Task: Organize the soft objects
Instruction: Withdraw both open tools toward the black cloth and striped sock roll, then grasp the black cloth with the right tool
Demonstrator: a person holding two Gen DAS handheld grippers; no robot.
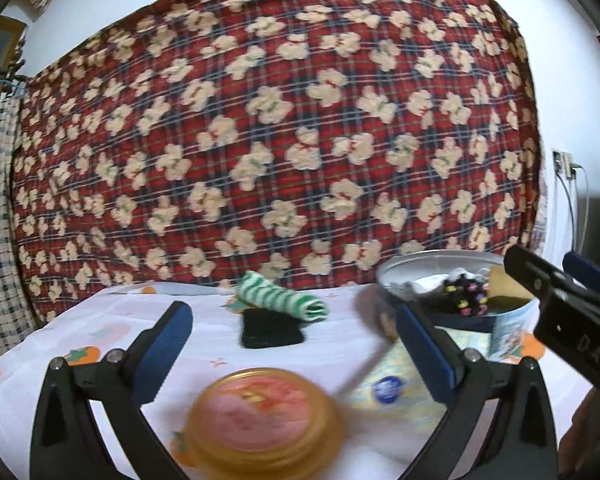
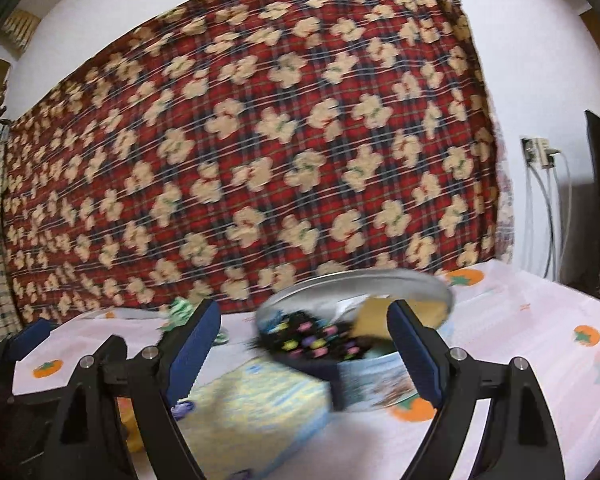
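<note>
A round tin (image 1: 512,324) holds a black cloth with coloured dots (image 1: 466,294), a white cloth and a yellow sponge (image 1: 500,278). It also shows in the right wrist view (image 2: 364,384), with the dotted cloth (image 2: 312,340) inside. A rolled green-and-white striped cloth (image 1: 282,294) lies on a black folded cloth (image 1: 270,330) at the back of the table. A pale yellow tissue pack (image 1: 396,380) lies in front of the tin; it also shows in the right wrist view (image 2: 252,412). My left gripper (image 1: 296,344) is open and empty above the table. My right gripper (image 2: 304,348) is open and empty, facing the tin.
An orange-rimmed round container with a pink lid (image 1: 264,420) sits between my left fingers, near the front. The table has a white cloth with persimmon prints (image 2: 540,340). A red plaid blanket (image 1: 280,128) hangs behind. Wall socket and cables (image 2: 540,160) are at the right.
</note>
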